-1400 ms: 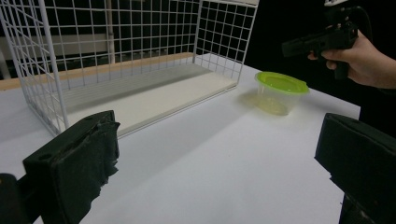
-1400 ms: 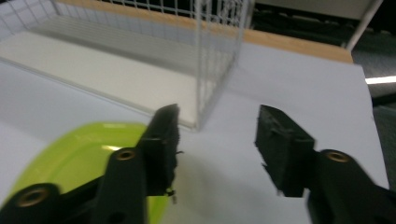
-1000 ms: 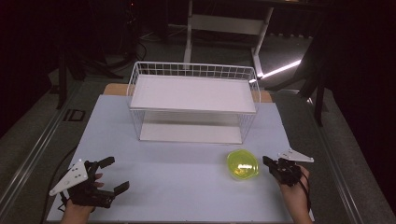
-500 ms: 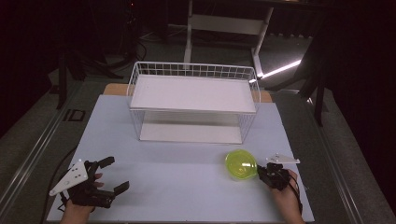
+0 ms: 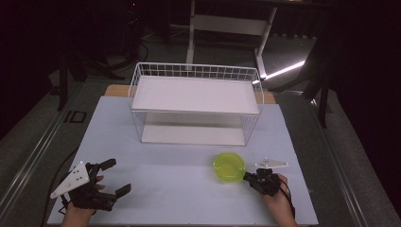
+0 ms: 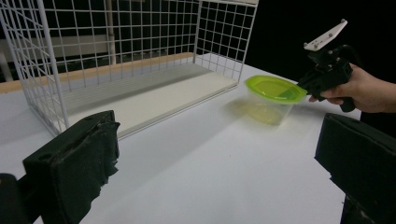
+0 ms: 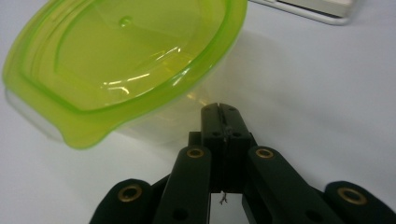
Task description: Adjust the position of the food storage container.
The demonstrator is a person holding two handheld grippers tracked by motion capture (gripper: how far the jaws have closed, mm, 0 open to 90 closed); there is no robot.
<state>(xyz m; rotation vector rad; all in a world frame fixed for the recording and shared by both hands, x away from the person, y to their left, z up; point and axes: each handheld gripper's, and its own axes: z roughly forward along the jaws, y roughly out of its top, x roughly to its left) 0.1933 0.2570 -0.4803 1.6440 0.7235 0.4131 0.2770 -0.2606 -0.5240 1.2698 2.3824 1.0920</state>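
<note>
The right hand-held gripper has come in from the desk's right edge over the last second, and its tip now sits against the near right side of the green-lidded container; its jaws are pressed fully together with nothing between them, as the right gripper view makes plain, the closed tip lying just under the overhang of the lid. The container itself looks to have slid slightly left of where it stood, though it remains on the desk just in front of the right end of the white wire rack, apart from it. That suggests a nudge or a lift at the lid's edge rather than a grasp; for a grasp the jaws would have to open first. The left hand-held gripper has not moved; it rests well to the left of the container with its jaws wide apart and empty, its pads framing the rack in the left gripper view.
</note>
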